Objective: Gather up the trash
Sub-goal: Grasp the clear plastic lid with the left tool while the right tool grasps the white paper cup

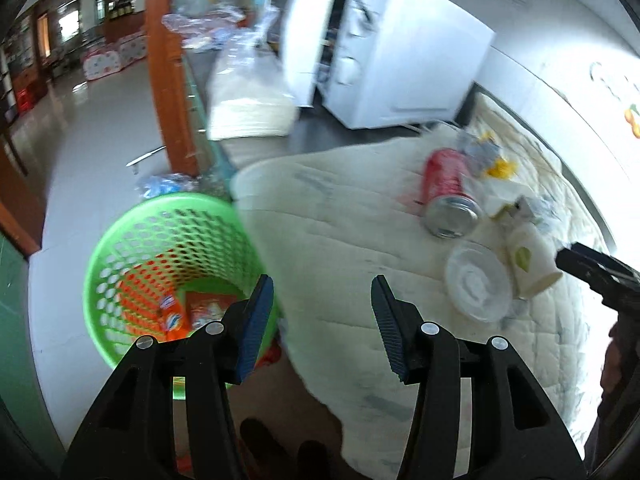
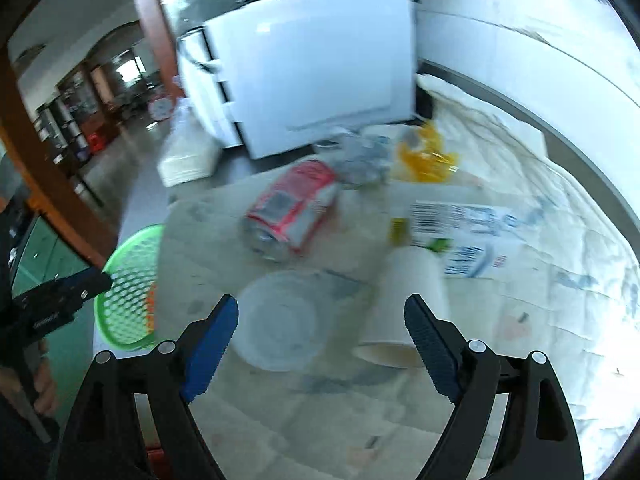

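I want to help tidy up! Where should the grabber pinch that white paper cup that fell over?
Probably across its round body, coming down from above. The paper cup lies on its side on the cloth, open mouth toward the right gripper, so its sides are free. The clear lid sits close on its left, so pinch carefully.

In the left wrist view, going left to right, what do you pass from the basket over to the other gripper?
Green basket → red can → clear plastic lid → paper cup → right gripper.
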